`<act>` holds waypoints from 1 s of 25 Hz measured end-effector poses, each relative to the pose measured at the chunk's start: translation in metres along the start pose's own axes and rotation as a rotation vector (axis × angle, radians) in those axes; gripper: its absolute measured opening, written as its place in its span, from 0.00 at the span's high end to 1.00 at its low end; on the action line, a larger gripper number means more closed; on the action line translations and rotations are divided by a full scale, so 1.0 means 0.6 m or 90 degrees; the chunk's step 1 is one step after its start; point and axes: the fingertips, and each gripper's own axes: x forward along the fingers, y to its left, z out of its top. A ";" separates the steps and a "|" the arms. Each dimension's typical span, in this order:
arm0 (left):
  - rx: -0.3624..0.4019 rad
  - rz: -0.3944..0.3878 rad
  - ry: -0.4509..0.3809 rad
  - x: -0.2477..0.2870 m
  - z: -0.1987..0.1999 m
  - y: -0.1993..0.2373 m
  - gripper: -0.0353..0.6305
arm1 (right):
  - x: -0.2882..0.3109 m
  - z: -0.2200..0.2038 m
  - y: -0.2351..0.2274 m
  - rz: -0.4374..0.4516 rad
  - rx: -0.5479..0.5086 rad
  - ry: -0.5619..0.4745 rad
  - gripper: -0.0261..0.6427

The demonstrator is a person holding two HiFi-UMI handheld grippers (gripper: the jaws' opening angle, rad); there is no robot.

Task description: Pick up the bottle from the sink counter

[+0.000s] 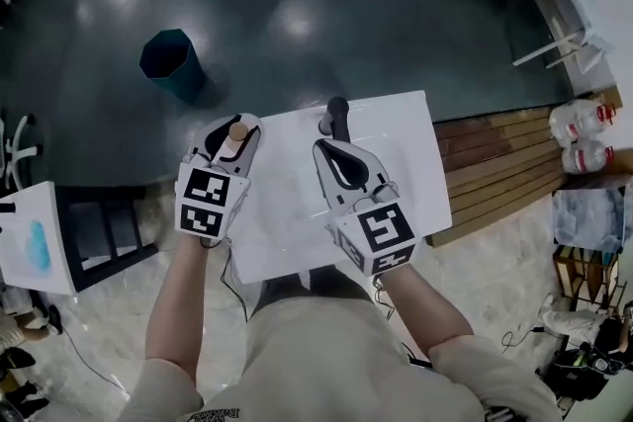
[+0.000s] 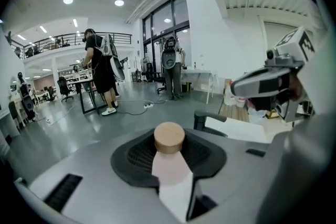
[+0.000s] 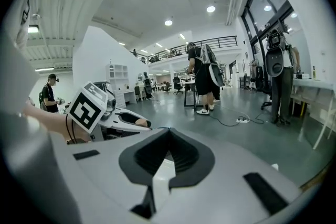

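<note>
Two grippers over white surface (image 1: 396,138): L gripper (image 1: 228,137) fingers clamped on pink bottle (image 2: 169,162), its wood cap (image 2: 169,137) poking out at 12 o'clock past the tips; R gripper (image 1: 333,151), at bottle's 3 o'clock, fingers together, empty.

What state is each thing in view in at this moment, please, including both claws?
bottle: wooden cap on, gripped between the left claw's pads.
left claw: shut on the bottle.
right claw: shut, nothing in it.
teal bin: standing upright on the floor, top open.
</note>
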 end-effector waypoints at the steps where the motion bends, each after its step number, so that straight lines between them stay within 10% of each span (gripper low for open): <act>1: -0.002 0.002 -0.010 -0.016 0.015 0.002 0.75 | -0.010 0.014 0.005 0.003 -0.005 -0.009 0.97; 13: -0.005 0.054 -0.088 -0.225 0.124 -0.047 0.75 | -0.170 0.143 0.058 0.034 -0.071 -0.101 0.97; 25: -0.052 0.076 -0.090 -0.349 0.076 -0.102 0.75 | -0.225 0.112 0.119 0.115 -0.079 -0.071 0.97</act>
